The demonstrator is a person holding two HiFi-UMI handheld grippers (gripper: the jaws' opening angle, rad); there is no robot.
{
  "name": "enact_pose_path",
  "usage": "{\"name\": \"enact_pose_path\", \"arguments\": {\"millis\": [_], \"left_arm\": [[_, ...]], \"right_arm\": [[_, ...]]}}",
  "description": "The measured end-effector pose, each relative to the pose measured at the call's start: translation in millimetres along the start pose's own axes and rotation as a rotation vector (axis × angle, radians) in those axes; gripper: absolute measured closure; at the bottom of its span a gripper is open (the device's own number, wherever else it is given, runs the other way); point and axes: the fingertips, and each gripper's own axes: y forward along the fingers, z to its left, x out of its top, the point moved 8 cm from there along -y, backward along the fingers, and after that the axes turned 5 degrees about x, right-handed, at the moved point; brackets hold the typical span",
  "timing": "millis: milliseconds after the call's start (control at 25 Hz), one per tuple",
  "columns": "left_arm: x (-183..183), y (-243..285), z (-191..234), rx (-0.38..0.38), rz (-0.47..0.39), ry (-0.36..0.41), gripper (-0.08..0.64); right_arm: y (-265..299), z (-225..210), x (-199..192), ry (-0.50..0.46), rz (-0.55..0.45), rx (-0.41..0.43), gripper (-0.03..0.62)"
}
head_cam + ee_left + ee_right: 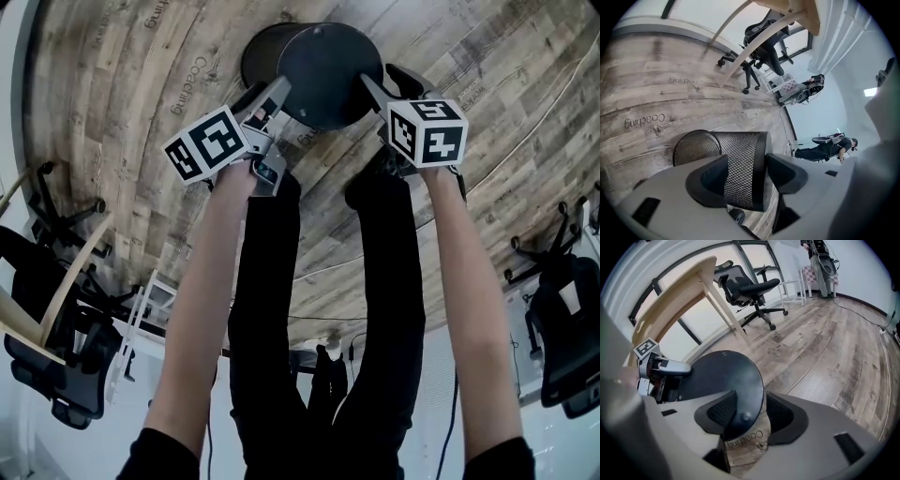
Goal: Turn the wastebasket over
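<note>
One wastebasket (pixel 323 75), part-turned: solid base towards you, open rim pointing far and left.
It hangs low over the wood floor (pixel 122 112), just beyond your feet; whether the rim rests on the boards cannot be told. Your left gripper (pixel 743 176) pinches the basket at its base edge, one pad on the mesh wall and the other against the base rim. Your right gripper (pixel 750 416) stands spread astride the right edge of the base disc. Floor shows between the disc and one pad, so it carries nothing. Judged step: mid-turn, second grip not yet taken. Next, close the right jaws on the base edge, then roll both wrists until the rim lands flat. An office chair (pixel 750 287) and a table (pixel 679 291) stand well apart.
</note>
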Motion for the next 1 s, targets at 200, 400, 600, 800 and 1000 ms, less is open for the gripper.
{"name": "enact_pose_path", "arguments": {"millis": [200,400,600,800,1000], "left_arm": [[1.4,-3.5,9.2,0.029,0.011,0.031,0.281],[-0.3,-5.4,17.8,0.054,0.022,0.045,0.27],[2.9,-7.8,28.8,0.035,0.02,0.032,0.27],[3.7,-9.8,48.7,-0.057,-0.026,0.069,0.275],[-4.3,-1.9,63.8,-0.044,0.018,0.067,0.275]], "right_arm": [[5.9,8.6,0.3,0.002,0.01,0.037,0.38],[10.3,15.9,-2.7,0.011,0.015,0.07,0.38],[16.2,20.5,-1.9,0.079,0.014,0.108,0.383],[19.7,29.9,-1.5,0.083,0.017,0.111,0.394],[23.2,34.3,-2.7,0.064,0.026,0.106,0.417]]}}
